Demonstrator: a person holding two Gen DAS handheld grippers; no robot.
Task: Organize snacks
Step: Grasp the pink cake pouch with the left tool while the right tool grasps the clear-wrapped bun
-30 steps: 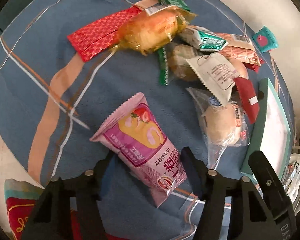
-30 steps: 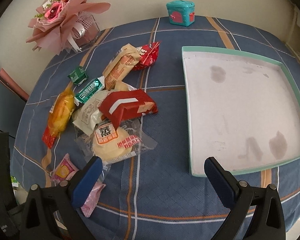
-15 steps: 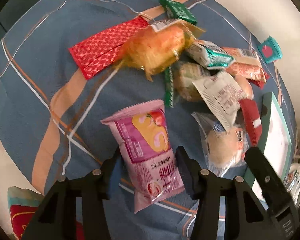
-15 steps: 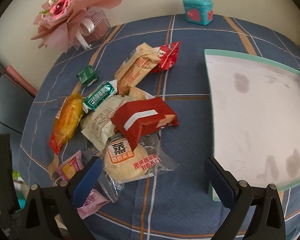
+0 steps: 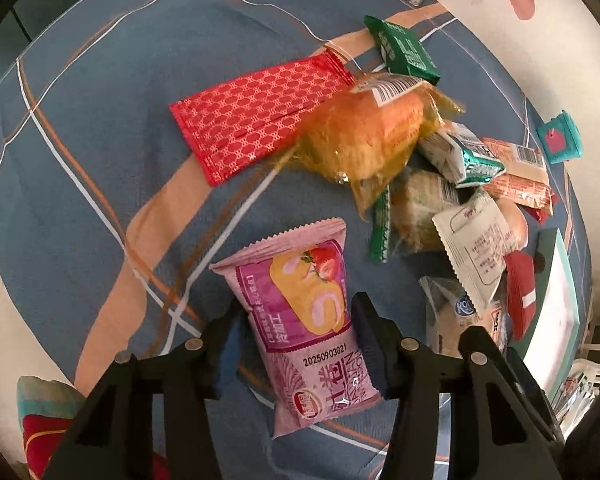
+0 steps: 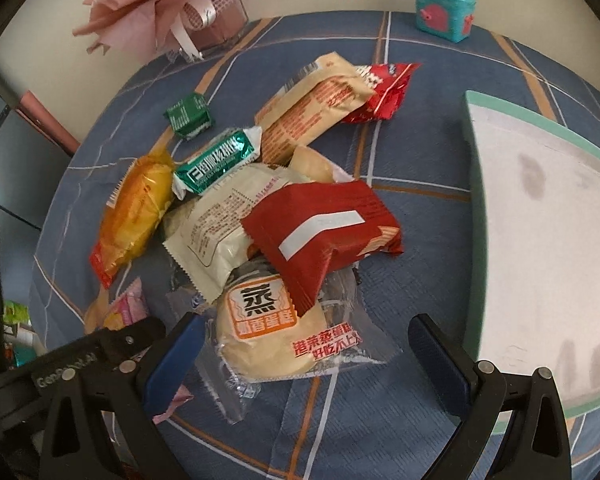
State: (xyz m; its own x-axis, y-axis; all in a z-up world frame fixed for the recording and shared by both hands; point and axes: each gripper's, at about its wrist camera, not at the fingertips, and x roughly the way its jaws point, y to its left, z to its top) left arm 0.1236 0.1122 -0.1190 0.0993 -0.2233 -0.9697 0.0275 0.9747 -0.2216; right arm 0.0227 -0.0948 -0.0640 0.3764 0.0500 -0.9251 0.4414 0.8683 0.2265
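Left claw [image 5: 296, 330] pinches pink roll packet [image 5: 308, 320] by its puffy sides; slip likely. Right claw [image 6: 304, 350] gapes empty over steamed cake [image 6: 268, 336].

Soft, even daylight is filling both fisheye views; dark vignetting is curving around the corners, edges are bending strongly, and glare is glinting off foil wrappers.

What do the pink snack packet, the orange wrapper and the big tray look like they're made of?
Pink snack packet: probably printed plastic film, slightly glossy, with a crimped, serrated top seal.
Orange wrapper: thin see-through plastic, shiny and crinkled; the pastry shows through it.
Tray: unclear, perhaps cardboard or painted wood; a matte teal rim around a dull whitish floor with dark blotches.
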